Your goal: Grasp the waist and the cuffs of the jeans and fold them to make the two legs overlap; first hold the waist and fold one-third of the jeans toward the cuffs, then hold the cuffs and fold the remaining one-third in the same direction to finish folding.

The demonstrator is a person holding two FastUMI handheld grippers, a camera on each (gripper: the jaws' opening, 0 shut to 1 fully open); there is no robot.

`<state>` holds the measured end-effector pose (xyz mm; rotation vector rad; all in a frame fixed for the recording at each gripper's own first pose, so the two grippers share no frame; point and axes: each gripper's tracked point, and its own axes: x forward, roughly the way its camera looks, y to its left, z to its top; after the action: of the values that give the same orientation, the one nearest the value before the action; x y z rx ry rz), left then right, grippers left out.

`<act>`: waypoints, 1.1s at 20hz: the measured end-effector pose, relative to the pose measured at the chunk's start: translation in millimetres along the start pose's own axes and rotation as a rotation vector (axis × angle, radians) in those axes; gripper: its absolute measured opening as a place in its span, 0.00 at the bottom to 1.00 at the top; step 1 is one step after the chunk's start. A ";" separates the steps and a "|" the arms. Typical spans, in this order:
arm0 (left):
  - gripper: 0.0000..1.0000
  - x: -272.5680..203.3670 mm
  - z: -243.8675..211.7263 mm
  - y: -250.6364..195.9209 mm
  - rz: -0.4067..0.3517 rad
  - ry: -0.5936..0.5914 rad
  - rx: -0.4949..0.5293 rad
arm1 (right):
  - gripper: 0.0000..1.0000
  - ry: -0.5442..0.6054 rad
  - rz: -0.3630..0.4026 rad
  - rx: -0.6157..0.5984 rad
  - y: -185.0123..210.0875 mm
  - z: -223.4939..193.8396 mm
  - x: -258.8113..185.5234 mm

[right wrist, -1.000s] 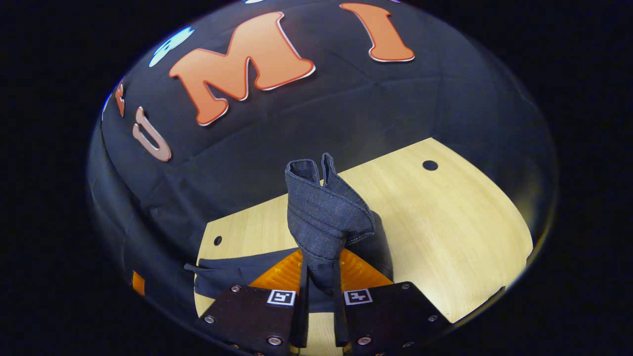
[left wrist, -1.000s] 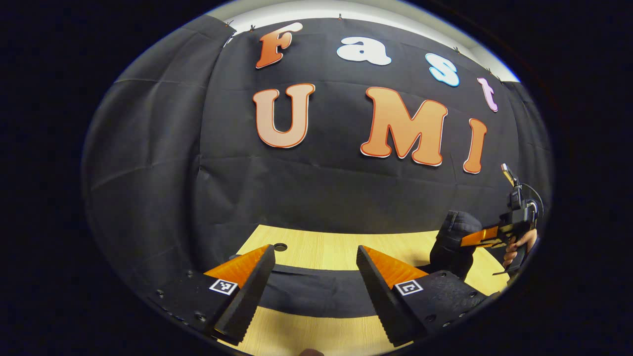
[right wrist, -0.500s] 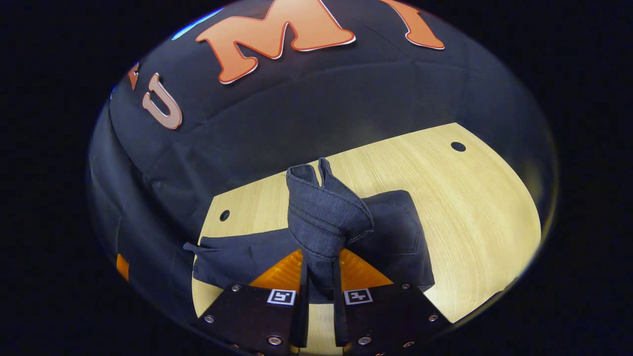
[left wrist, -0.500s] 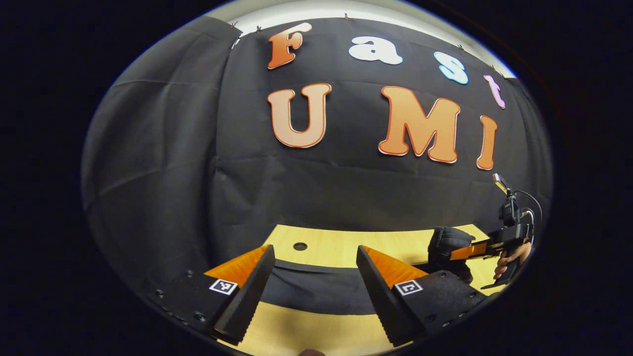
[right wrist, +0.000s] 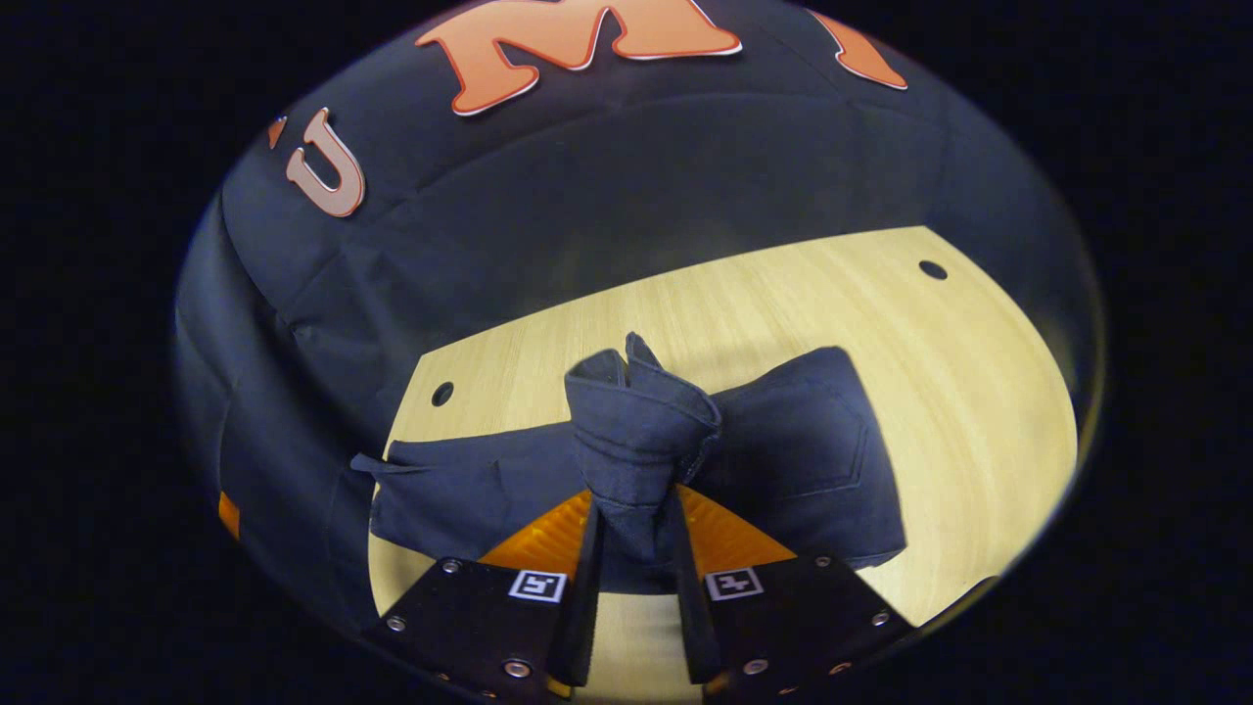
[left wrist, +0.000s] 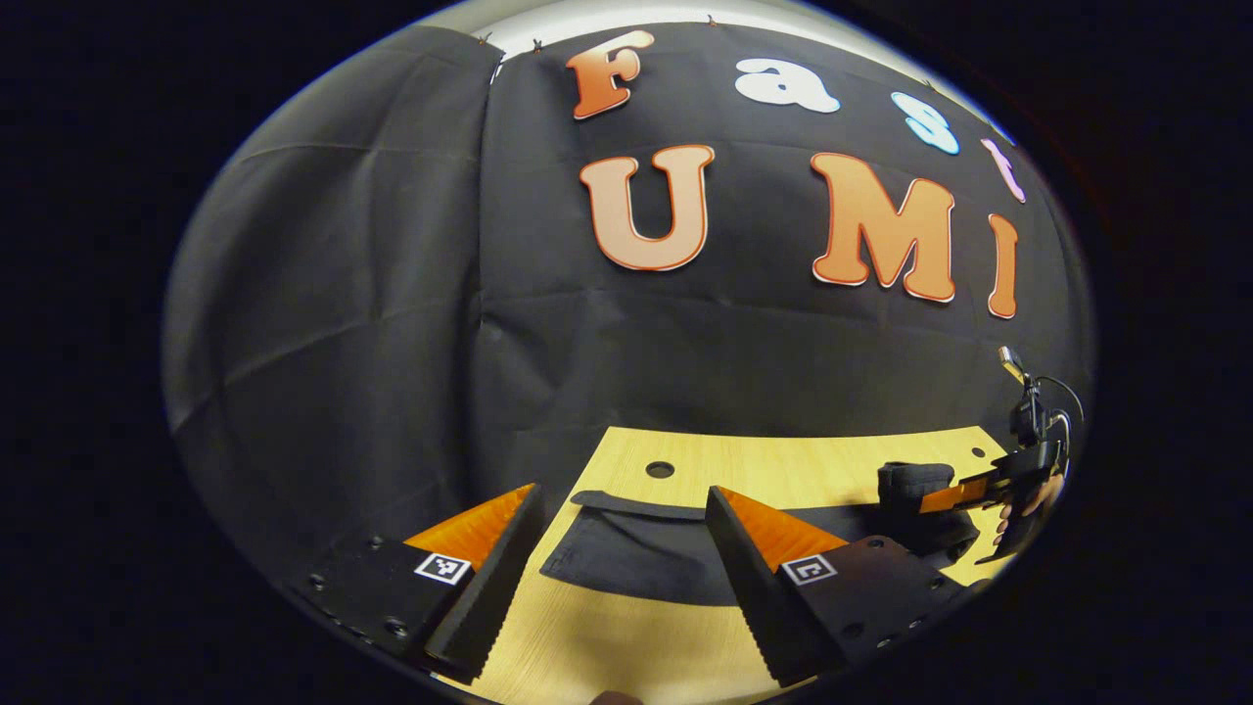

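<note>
One pair of jeans [right wrist: 783, 460], dark denim, lies flat on the worktop [right wrist: 959, 372]. In the right gripper view the long axis runs left-right across the worktop, parallel to its far edge by the wall. One end sits far left near a hole [right wrist: 442, 394]; the other end lies flat at right, with a pocket seam showing on it.

Your right hand-held gripper [right wrist: 631, 548] is closed on a bunched fold of denim; both fingers press on it. That pinched wad stands up above the flat part, about mid-length of the jeans. You can't tell from here if it's waist or cuff.

Your left hand-held gripper [left wrist: 617, 578] is spread wide, holding nothing. In the left gripper view it hovers over the near edge of the worktop [left wrist: 587, 646], with the left end of the jeans [left wrist: 636, 548] showing in the gap between its fingers. That end has a curved lower edge and a folded strip on top. The fingers aren't touching the cloth.

In the left gripper view, far right, you see the right hand-held gripper [left wrist: 935, 494] with a hand [left wrist: 1028, 504] on it, clamping the raised denim lump.

Count: one pair of jeans, two hand-held grippers, one worktop. Two holes in the worktop show in the right gripper view, the second far right [right wrist: 932, 269].
</note>
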<state>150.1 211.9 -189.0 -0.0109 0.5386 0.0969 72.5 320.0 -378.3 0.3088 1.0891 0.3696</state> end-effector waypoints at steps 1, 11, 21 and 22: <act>0.99 5.4 -6.0 4.2 -0.008 0.019 -0.012 | 0.46 -0.004 0.010 0.004 5.5 -1.7 0.3; 0.98 81.9 -76.7 31.5 -0.073 0.382 -0.233 | 0.60 -0.126 -0.108 -0.052 -26.1 19.4 -45.3; 0.98 132.2 -176.3 45.4 -0.006 0.882 -0.609 | 0.83 -0.236 -0.195 -0.013 -79.3 27.9 -117.7; 0.98 131.8 -185.6 49.9 0.030 0.925 -0.607 | 0.83 -0.235 -0.205 -0.001 -86.1 27.0 -120.4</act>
<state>163.0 266.7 -415.2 -0.6673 1.4157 0.2867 59.0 188.4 -306.6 0.2303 0.8799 0.1468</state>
